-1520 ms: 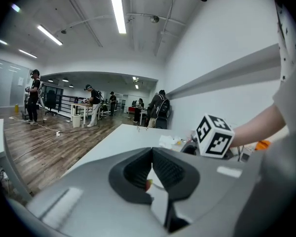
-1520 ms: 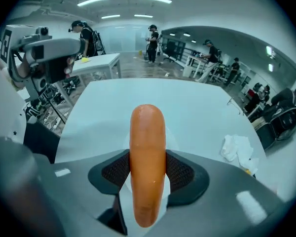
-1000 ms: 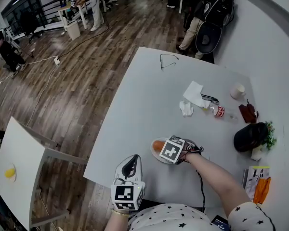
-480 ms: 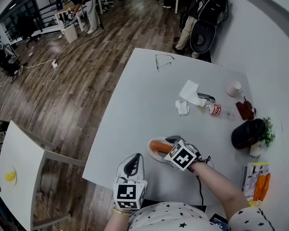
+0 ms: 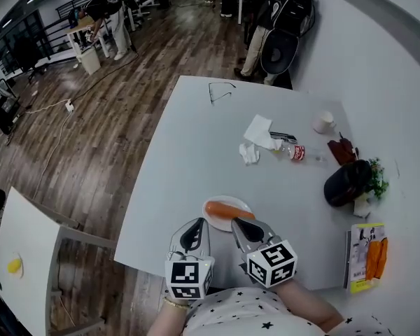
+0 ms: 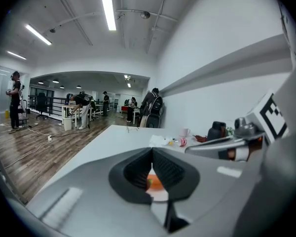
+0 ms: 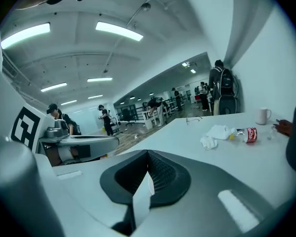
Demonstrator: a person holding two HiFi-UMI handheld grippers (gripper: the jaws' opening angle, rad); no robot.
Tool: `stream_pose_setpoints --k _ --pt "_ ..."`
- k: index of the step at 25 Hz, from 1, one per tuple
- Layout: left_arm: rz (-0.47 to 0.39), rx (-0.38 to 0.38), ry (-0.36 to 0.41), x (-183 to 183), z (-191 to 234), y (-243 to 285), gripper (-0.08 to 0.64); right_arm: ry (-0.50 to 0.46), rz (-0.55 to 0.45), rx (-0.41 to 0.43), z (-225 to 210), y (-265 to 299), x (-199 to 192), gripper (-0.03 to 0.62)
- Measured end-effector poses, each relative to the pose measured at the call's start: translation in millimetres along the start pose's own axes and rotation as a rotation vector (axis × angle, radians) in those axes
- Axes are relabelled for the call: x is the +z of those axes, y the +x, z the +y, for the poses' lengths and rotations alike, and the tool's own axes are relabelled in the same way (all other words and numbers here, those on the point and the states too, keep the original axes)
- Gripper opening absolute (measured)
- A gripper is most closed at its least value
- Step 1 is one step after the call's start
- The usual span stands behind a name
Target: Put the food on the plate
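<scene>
Left claw (image 5: 194, 228) is seen pressed together, with nothing caught between its jaws. Beside it, the right claw (image 5: 240, 227) is likewise drawn tight and empty, its jaws having just been closing. Both are held over the near edge of the white counter (image 5: 189, 152), tips pointed away from the person. An orange sausage (image 5: 227, 210) is laid across a small white plate (image 5: 220, 223), just beyond the two claws and touched by neither. Farther back, a crumpled napkin (image 5: 257, 130) and a red-labelled bottle (image 5: 295, 152) are left lying near each other.
</scene>
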State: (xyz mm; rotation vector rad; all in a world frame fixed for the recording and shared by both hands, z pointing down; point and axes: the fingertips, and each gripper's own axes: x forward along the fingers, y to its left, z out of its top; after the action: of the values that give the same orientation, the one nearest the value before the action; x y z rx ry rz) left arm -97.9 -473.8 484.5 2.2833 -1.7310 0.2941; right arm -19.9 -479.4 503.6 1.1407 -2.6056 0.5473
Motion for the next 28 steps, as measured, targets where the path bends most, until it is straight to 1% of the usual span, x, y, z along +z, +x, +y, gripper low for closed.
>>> stream_pose_setpoints --k 1,7,14,28 --pt "-0.002 -0.002 0.001 1 -1 0 0.008 0.004 -0.011 -0.01 1 -3 0 0.0" --pt "-0.01 -0.01 0.007 4 -6 -4 0.008 -0.036 -0.039 -0.01 11 -8 11 -0.002" --pt "-0.019 -0.015 -0.006 9 -6 -8 0.008 -0.026 -0.048 -0.032 6 -7 22 -0.002" --pt "-0.007 -0.02 -0.022 7 -7 -7 0.008 -0.031 -0.04 -0.024 10 -8 20 -0.002"
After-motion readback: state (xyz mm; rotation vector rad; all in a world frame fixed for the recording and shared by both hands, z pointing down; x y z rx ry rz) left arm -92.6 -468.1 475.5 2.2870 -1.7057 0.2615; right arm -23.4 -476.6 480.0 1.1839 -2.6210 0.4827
